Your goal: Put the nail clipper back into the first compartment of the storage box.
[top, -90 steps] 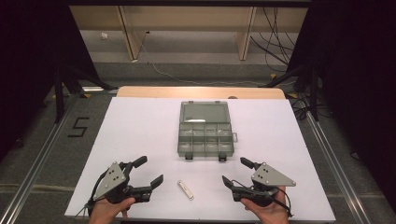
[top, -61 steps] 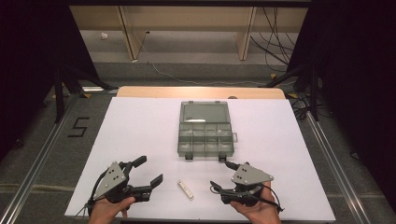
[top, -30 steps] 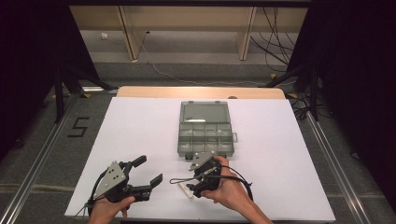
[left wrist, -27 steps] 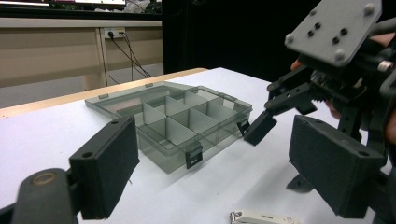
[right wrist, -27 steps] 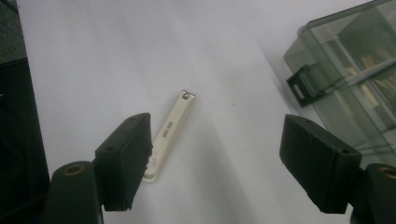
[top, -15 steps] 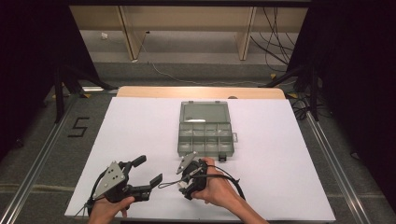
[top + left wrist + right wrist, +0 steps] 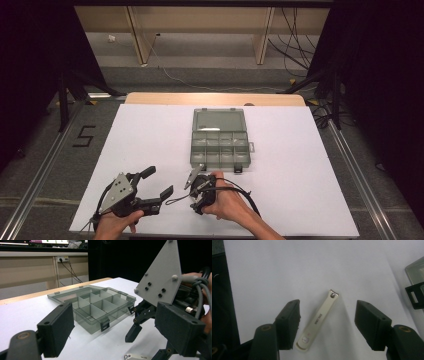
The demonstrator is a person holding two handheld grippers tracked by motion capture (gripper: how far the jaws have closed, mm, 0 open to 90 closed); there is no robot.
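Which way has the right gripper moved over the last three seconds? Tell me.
Yes. The right gripper has moved left across the table, from the right of the compartment box to just below its near left corner.

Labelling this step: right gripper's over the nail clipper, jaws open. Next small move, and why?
Probably lower the right gripper a touch and close on the nail clipper. Its jaws stand open on either side of the clipper, which lies flat on the white table between them, untouched. The organizer box lies open nearby.
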